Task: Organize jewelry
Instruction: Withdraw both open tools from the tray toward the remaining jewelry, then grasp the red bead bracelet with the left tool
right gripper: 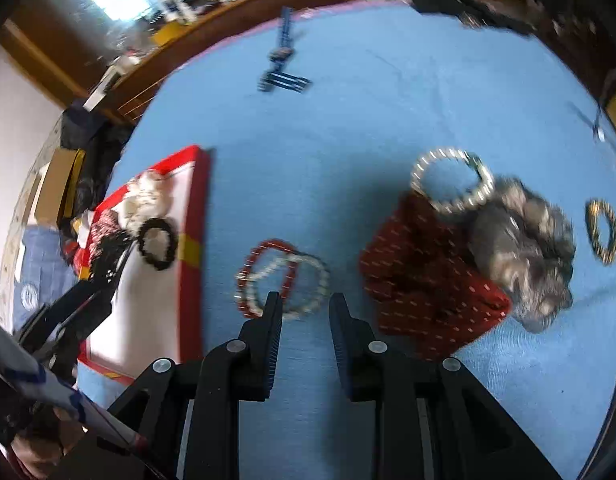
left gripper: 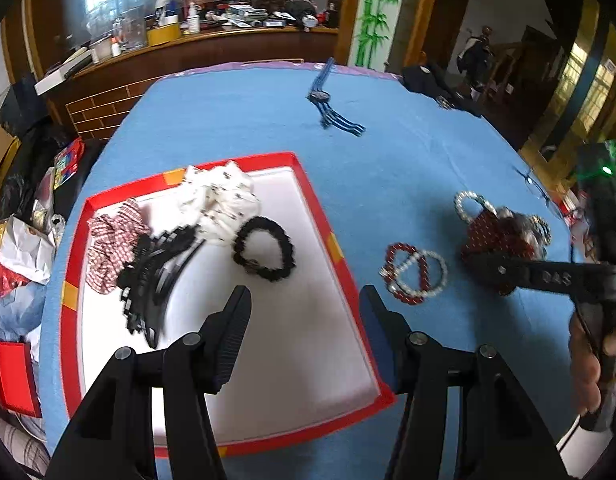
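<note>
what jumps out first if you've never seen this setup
The red-rimmed tray with a white floor, on the left of the blue tablecloth, already holding a white scrunchie, a striped one, a black hair claw and a black beaded bracelet. To its right, loose on the cloth, lie overlapping red and pearl bracelets and a dark red scrunchie.
</note>
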Tool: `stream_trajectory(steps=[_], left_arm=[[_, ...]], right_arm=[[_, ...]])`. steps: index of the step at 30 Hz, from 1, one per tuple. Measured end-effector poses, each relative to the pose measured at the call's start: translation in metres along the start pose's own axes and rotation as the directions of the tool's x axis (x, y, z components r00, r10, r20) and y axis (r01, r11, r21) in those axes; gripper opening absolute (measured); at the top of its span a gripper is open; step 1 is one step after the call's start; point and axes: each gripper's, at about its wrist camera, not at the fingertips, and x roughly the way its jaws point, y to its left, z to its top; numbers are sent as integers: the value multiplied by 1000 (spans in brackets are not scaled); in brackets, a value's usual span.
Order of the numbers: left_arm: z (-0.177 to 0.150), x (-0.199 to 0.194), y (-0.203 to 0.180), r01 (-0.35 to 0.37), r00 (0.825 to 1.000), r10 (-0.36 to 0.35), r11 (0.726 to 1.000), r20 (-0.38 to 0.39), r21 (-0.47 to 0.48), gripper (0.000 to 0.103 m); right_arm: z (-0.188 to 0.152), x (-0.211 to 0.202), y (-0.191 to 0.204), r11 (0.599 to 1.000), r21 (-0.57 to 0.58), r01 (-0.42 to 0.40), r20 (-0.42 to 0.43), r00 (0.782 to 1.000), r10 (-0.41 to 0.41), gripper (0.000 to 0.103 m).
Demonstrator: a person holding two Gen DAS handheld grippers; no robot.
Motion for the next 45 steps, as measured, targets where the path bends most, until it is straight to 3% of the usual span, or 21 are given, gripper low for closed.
stream_trajectory(steps=[5, 12, 14, 15, 16, 21, 28, 35, 41, 43, 45], left_arm=[[-9, 1, -13, 13, 1000, -12, 1000, -19, 25, 55], [-16, 2, -20, 12, 999, -10, 999, -35, 46, 55], [-16, 2, -19, 17, 999, -15, 999, -37, 40, 55], [-16, 2, -19, 18, 999, -17, 999, -38, 39, 55], [-15, 3, -20, 19, 999, -17, 999, -39, 39, 55], [-9, 7, -29, 46, 998, -43, 997, -48, 56, 55], [0, 29, -70, 123, 990, -111, 982, -89, 140, 54], [6, 70, -111, 125, 986, -94, 965, -138, 232, 54], [9, 101, -127, 110, 982, -61, 956, -179, 273, 54], [7, 107, -128, 102, 980, -49, 956, -191, 276, 48], [8, 108, -130, 92, 985, -46, 955, -165, 283, 48]], right_arm=[[0, 13, -10, 1000, 23, 10, -16, 1000, -9, 26], [4, 34, -2, 998, -38, 46, -16, 999, -47, 26], [6, 37, 6, 992, -88, 87, -6, 996, -88, 19], [5, 38, 9, 986, -119, 118, 0, 993, -119, 7], [5, 38, 10, 982, -134, 133, 1, 991, -134, 4], [-4, 22, -3, 981, -101, 166, -1, 986, -167, 3], [-45, -25, -25, 976, -77, 205, 47, 978, -202, 3], [-76, -45, -61, 986, 2, 166, 24, 986, -166, 4], [-81, -52, -75, 990, 41, 137, 18, 990, -138, 4], [-81, -54, -77, 991, 40, 131, 21, 991, -132, 4], [-80, -56, -78, 992, 37, 124, 22, 992, -125, 4]])
